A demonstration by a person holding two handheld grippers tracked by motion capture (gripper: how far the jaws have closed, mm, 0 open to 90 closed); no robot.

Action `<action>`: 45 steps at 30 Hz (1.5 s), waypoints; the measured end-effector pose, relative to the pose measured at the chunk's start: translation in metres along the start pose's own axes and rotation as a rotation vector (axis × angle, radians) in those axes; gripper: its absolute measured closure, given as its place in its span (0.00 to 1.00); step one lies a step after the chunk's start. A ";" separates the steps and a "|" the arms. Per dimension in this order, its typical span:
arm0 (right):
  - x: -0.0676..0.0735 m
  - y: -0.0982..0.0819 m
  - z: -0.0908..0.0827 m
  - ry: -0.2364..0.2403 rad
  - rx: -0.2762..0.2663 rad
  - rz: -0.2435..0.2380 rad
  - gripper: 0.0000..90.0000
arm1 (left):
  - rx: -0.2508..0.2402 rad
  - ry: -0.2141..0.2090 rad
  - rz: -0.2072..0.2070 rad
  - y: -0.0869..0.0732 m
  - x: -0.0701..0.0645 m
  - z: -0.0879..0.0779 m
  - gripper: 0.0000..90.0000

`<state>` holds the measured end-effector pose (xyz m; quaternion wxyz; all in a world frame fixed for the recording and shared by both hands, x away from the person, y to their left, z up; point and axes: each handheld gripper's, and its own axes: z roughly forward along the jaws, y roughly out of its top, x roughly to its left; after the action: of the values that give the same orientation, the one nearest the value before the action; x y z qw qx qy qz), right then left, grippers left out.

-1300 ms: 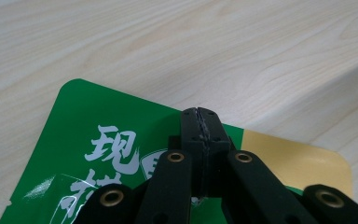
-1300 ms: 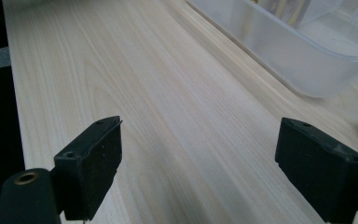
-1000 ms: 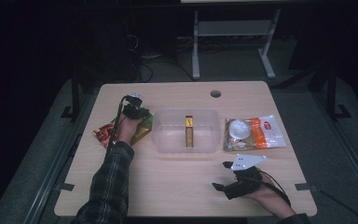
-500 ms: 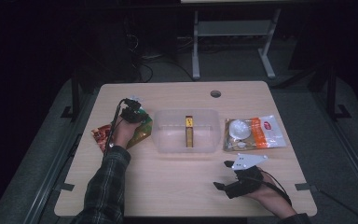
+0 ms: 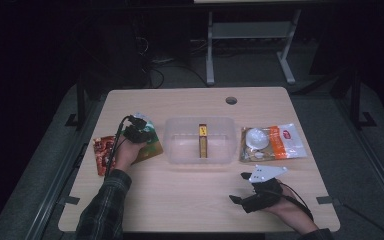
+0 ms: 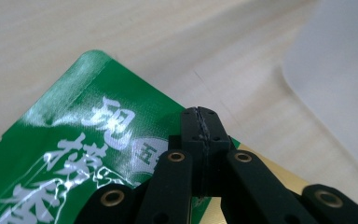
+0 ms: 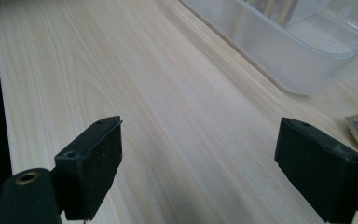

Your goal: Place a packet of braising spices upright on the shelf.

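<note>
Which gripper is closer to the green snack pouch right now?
Left. The left gripper is shut on the green snack pouch left of the clear bin; the right gripper rests open across the table.

The table [image 5: 195,200] bears one clear plastic bin [image 5: 198,141] with one yellow packet [image 5: 203,140] inside. Three snack packets lie outside it: one green [image 5: 150,147], one red [image 5: 102,154], one orange-and-white [image 5: 272,142]. Two grippers are held, the left gripper [image 5: 137,129] and the right gripper [image 5: 240,187].

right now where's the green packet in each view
High view: green packet at table left, under the left gripper, beside the clear plastic bin.
Left gripper view: lower left, its edge pinched in the shut jaws.
Right gripper view: not in it.
Shared landmark: the bin.
</note>
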<state>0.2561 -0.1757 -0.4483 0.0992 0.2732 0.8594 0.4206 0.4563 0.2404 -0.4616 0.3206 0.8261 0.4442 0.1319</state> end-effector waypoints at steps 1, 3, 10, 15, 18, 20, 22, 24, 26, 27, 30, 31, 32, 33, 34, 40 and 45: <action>0.000 0.000 0.000 -0.001 0.000 0.000 0.16 | 0.006 -0.001 0.007 -0.002 -0.002 -0.002 1.00; 0.000 0.000 0.000 -0.009 0.000 0.001 0.16 | 0.015 -0.010 0.014 -0.007 -0.006 -0.007 1.00; -0.003 -0.001 -0.001 -0.021 0.000 0.016 0.16 | 0.022 -0.020 0.039 -0.024 -0.020 -0.022 1.00; -0.003 -0.002 -0.001 -0.031 0.003 0.021 0.16 | 0.037 -0.037 0.068 -0.036 -0.029 -0.033 1.00; -0.003 -0.002 -0.001 -0.035 0.004 0.022 0.16 | 0.052 -0.057 0.093 -0.044 -0.032 -0.041 1.00; -0.004 -0.002 0.000 -0.038 0.002 0.019 0.16 | 0.056 -0.074 0.101 -0.050 -0.035 -0.046 1.00; -0.005 -0.002 0.000 -0.041 0.004 0.018 0.16 | 0.052 -0.092 0.121 -0.056 -0.036 -0.050 1.00; -0.004 -0.002 0.000 -0.041 0.006 0.020 0.16 | 0.058 -0.103 0.128 -0.061 -0.038 -0.055 1.00; -0.004 -0.002 0.000 -0.041 0.007 0.018 0.16 | 0.061 -0.106 0.145 -0.064 -0.039 -0.058 1.00; -0.004 -0.002 0.000 -0.040 0.009 0.024 0.16 | 0.062 -0.111 0.145 -0.067 -0.041 -0.061 1.00; -0.003 -0.002 0.001 -0.038 0.014 0.022 0.16 | 0.069 -0.119 0.157 -0.073 -0.044 -0.066 1.00; -0.003 -0.002 0.001 -0.038 0.013 0.019 0.16 | 0.069 -0.123 0.159 -0.075 -0.046 -0.067 1.00; -0.003 -0.002 0.002 -0.037 0.015 0.020 0.16 | 0.072 -0.124 0.168 -0.077 -0.047 -0.069 1.00; -0.003 -0.002 0.002 -0.037 0.015 0.021 0.16 | 0.068 -0.130 0.169 -0.079 -0.049 -0.071 1.00; -0.003 -0.002 0.002 -0.039 0.015 0.020 0.16 | 0.067 -0.137 0.175 -0.081 -0.049 -0.072 1.00; -0.003 -0.002 0.003 -0.040 0.023 0.020 0.16 | 0.061 -0.165 0.171 -0.091 -0.060 -0.079 1.00; -0.004 -0.002 0.003 -0.042 0.024 0.026 0.16 | 0.064 -0.191 0.197 -0.097 -0.073 -0.083 1.00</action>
<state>0.2596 -0.1765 -0.4519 0.1084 0.2943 0.8585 0.4058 0.3104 0.2537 -0.4564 0.3204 0.8844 0.3322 0.0694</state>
